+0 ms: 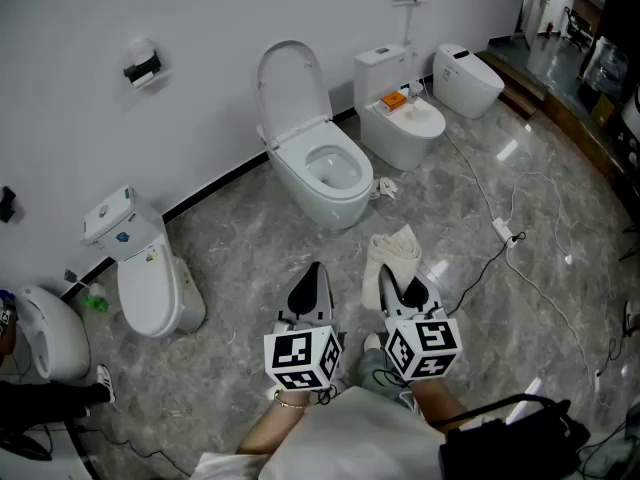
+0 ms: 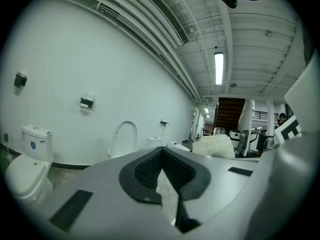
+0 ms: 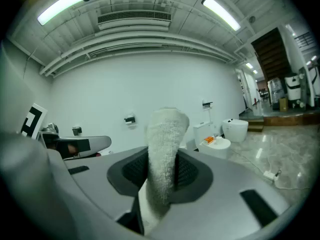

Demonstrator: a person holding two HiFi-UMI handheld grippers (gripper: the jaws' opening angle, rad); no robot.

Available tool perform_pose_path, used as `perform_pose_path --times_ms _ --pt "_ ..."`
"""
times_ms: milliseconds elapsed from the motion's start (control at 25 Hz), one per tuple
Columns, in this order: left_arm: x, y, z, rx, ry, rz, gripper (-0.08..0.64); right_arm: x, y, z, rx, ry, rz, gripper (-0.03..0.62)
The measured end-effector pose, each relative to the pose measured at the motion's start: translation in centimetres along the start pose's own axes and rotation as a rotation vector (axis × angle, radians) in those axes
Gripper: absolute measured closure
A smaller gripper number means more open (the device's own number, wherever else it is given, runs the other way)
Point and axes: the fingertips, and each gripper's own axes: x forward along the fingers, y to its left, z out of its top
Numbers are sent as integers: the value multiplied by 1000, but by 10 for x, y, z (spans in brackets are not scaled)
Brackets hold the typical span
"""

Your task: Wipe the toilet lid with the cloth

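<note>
White cloth (image 1: 391, 255) pinched in right gripper (image 1: 398, 286), low centre of head view, above the grey marble floor (image 1: 250, 238) and well apart from the toilet. In the right gripper view the cloth (image 3: 165, 149) stands up between the two dark pads, with the right gripper (image 3: 162, 170) clamped on it and a bunch sticking out past the tips. Toilet lid (image 1: 293, 81) is raised, leaning back toward the white wall (image 1: 200, 28) behind the open toilet bowl (image 1: 332, 173), and also shows far off in the left gripper view (image 2: 124, 137). Left gripper (image 1: 311, 288) is just beside the right one, pointing at the bowl; its jaws are pressed together at the tips, nothing between (image 2: 161, 160). Second toilet (image 1: 403, 130) to the right has an orange item (image 1: 394, 99) on top. Third toilet (image 1: 467, 79) sits further right. Smaller toilet (image 1: 150, 280) stands at left by the wall. Power strip (image 1: 503, 231) with cable lies on the floor at right.
</note>
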Motion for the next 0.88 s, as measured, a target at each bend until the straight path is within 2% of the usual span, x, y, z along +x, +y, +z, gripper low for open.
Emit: perform_pose_path --times_ms 280,680,880 --pt "66 -4 -14 7 22 11 549 52 -44 9 11 3 22 491" --pt "212 -36 6 24 -14 41 549 153 -142 68 6 -9 81 491" --pt "269 -54 4 27 -14 46 549 191 -187 83 12 -1 93 491"
